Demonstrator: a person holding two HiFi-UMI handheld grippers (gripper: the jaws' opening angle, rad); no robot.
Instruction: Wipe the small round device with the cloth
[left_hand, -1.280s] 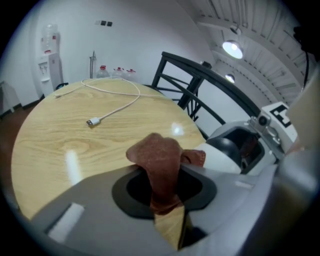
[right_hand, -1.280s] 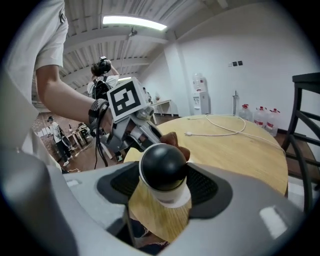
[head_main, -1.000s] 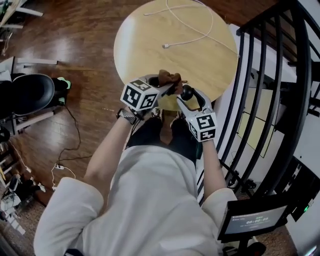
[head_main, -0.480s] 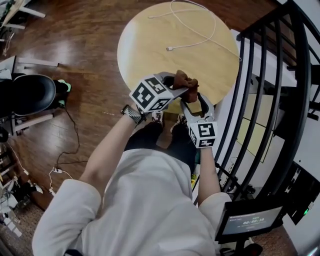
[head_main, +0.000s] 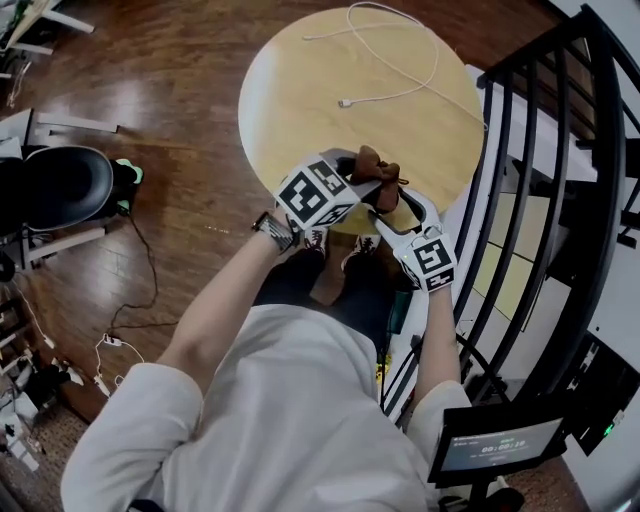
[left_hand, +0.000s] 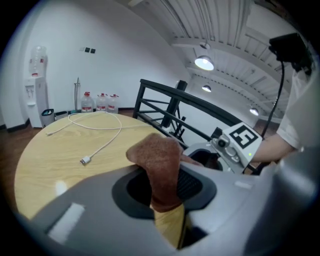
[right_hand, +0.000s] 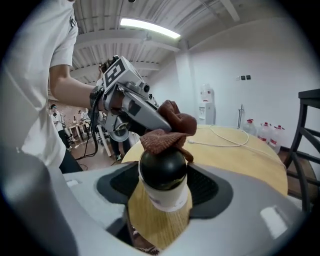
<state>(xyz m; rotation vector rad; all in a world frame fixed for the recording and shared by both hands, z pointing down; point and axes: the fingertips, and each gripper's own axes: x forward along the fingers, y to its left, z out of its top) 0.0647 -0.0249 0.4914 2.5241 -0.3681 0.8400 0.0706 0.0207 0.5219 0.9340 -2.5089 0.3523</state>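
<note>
The small round device (right_hand: 163, 172), a black dome on a white base, sits between the pads of my right gripper (right_hand: 162, 187), which is shut on it just above the near edge of the round wooden table (head_main: 300, 90). My left gripper (head_main: 366, 182) is shut on a brown cloth (right_hand: 165, 139), and the cloth lies pressed on the top of the dome. In the left gripper view the cloth (left_hand: 159, 167) hangs between the jaws, with the right gripper (left_hand: 235, 145) just behind it. From the head view the cloth (head_main: 376, 166) hides the device.
A white charging cable (head_main: 400, 70) lies looped across the far half of the table. Black stair railing (head_main: 560, 200) stands close on the right. A black chair (head_main: 60, 185) is on the floor to the left, and a small screen (head_main: 495, 445) sits at lower right.
Both grippers have drifted right along the table's near edge. The cloth has come over the device's black top, which showed beside it a second ago.
</note>
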